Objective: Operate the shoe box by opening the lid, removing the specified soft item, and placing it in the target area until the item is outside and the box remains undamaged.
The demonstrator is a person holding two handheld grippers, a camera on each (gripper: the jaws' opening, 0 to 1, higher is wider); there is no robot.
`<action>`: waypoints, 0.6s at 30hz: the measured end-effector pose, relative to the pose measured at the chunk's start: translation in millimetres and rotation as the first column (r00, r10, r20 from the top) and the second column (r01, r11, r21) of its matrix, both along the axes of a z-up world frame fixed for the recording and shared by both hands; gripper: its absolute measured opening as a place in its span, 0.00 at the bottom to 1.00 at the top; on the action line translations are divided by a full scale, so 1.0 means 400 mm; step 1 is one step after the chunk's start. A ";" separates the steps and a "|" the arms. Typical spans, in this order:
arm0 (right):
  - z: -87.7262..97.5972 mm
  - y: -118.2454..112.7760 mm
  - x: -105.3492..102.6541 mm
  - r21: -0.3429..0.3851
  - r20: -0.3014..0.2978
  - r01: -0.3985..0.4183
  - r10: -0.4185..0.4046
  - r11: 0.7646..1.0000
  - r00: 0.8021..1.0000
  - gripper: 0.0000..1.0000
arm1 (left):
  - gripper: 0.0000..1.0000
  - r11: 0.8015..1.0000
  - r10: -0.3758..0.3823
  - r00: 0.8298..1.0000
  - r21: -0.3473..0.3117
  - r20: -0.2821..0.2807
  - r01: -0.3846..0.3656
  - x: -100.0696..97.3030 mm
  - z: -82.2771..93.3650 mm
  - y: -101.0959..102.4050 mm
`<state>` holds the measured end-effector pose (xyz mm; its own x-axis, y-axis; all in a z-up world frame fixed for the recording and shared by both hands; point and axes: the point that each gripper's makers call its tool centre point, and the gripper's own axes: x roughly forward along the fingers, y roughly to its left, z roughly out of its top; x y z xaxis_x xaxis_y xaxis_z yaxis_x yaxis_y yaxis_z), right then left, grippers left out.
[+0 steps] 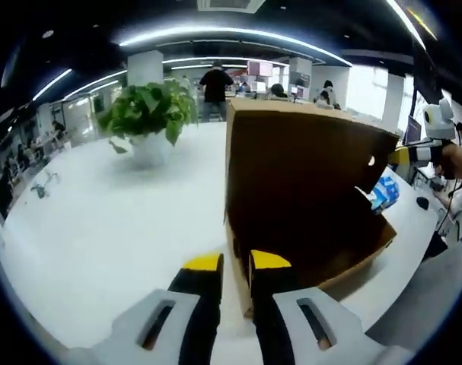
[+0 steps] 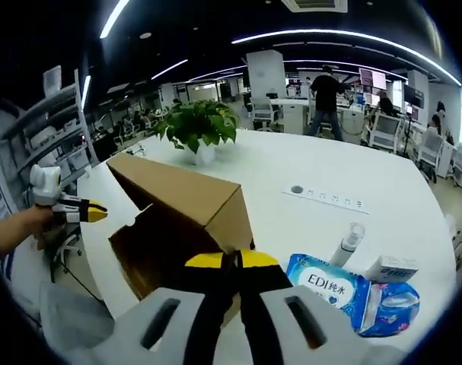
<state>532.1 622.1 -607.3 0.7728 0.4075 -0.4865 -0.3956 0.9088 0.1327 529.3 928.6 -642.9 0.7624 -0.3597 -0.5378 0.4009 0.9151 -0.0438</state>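
The brown shoe box [image 2: 186, 220] stands in the middle of the white table [image 1: 101, 228], and its raised lid [image 1: 299, 175] walls off most of the way ahead of the left gripper [image 1: 237, 262]. To the left of the box the tabletop lies bare as far as the potted plant [image 1: 148, 114] (well apart from the box). On the other side, the blue wipes pack [image 2: 329, 289], a small white carton [image 2: 390, 268] and a slim bottle [image 2: 346, 245] crowd the table near the box, just beside the right gripper [image 2: 232, 260]. Beyond them the surface runs open past a flush socket strip [image 2: 326, 199].
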 end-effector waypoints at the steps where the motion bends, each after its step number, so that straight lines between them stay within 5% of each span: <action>1: -0.002 0.001 -0.004 -0.001 0.003 -0.001 0.001 1.000 1.000 0.04 | 0.12 1.000 -0.010 1.000 0.003 0.006 0.010 0.001 0.006 -0.001; 18: -0.040 0.015 -0.055 -0.017 0.018 -0.012 0.012 1.000 1.000 0.06 | 0.19 0.981 -0.182 0.980 0.082 0.077 0.175 0.042 0.084 -0.037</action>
